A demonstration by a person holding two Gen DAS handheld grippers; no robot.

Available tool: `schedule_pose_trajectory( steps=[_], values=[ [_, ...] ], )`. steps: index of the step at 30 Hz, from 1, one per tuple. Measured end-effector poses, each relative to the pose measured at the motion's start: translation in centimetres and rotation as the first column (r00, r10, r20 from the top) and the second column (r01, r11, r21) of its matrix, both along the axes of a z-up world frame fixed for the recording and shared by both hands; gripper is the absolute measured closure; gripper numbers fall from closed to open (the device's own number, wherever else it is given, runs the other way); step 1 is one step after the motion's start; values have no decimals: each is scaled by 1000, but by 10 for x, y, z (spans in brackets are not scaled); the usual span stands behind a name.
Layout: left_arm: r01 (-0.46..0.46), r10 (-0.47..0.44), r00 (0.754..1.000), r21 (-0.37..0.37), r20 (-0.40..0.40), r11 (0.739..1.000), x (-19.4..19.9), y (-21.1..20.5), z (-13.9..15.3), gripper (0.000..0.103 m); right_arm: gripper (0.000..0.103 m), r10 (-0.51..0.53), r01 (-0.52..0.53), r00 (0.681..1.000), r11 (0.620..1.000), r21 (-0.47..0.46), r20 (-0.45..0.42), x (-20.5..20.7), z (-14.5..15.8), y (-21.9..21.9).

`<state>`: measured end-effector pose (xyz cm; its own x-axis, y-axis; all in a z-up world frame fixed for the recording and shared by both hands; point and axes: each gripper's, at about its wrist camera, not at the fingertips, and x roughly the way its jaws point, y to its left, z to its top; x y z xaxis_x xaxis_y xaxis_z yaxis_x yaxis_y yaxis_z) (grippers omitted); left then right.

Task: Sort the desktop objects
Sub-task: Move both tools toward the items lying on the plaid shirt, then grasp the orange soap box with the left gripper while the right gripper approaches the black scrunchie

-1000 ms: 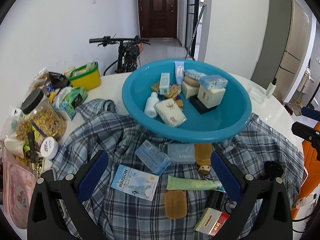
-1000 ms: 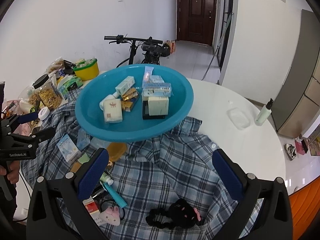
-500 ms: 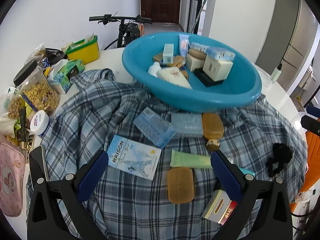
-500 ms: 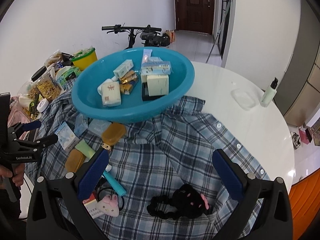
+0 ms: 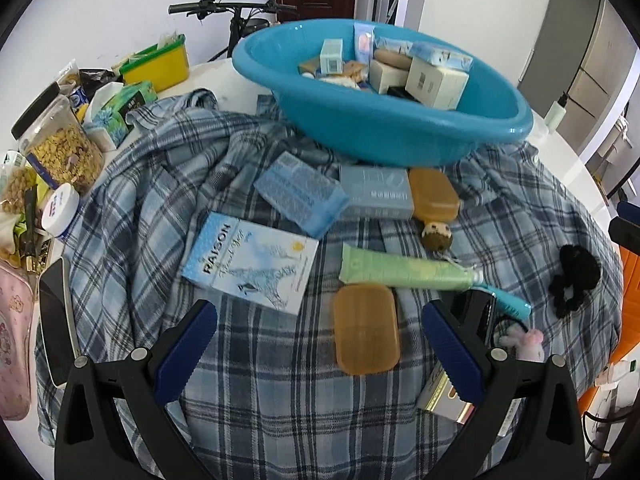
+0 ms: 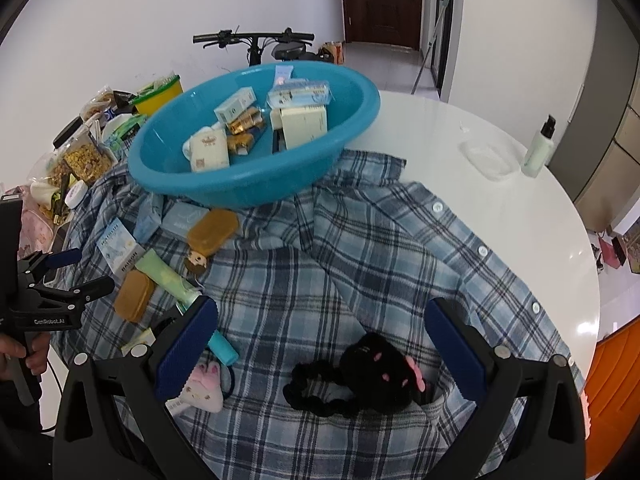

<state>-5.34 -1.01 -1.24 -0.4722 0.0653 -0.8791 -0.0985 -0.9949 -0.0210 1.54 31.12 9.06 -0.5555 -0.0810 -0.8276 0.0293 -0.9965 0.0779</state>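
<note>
Beyond my table I see a bicycle point(image 6: 260, 42) leaning by the white wall, a dark brown door point(image 6: 384, 0) down the hallway, and a grey cabinet point(image 5: 580, 52) off to one side.

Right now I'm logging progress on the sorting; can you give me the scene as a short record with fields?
surface: plaid shirt spread on a white table
container: blue basin on the shirt, holding boxes and small packets
unsorted: RAISON box, green tube, amber case, black scrunchie
left claw: open, empty, over the amber case
right claw: open, empty, over the scrunchie
</note>
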Motion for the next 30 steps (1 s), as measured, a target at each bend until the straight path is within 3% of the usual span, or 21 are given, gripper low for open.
schedule_pose_trajectory(
  steps=[9,15,25,30],
  values=[
    [23,-23,1000,2,18,1000,4,10,-16,2,0,-17,17,999,1000,-18,39,6,-19,5],
    [34,-36,999,58,40,998,4,9,-28,19,0,-26,27,998,999,-24,48,8,-24,9],
    [102,-103,995,44,15,994,10,19,-35,54,0,-42,44,997,999,-31,62,7,-31,13],
    [120,-120,993,21,8,993,10,25,-36,58,0,-45,47,997,998,-33,65,7,-33,14]
  ],
)
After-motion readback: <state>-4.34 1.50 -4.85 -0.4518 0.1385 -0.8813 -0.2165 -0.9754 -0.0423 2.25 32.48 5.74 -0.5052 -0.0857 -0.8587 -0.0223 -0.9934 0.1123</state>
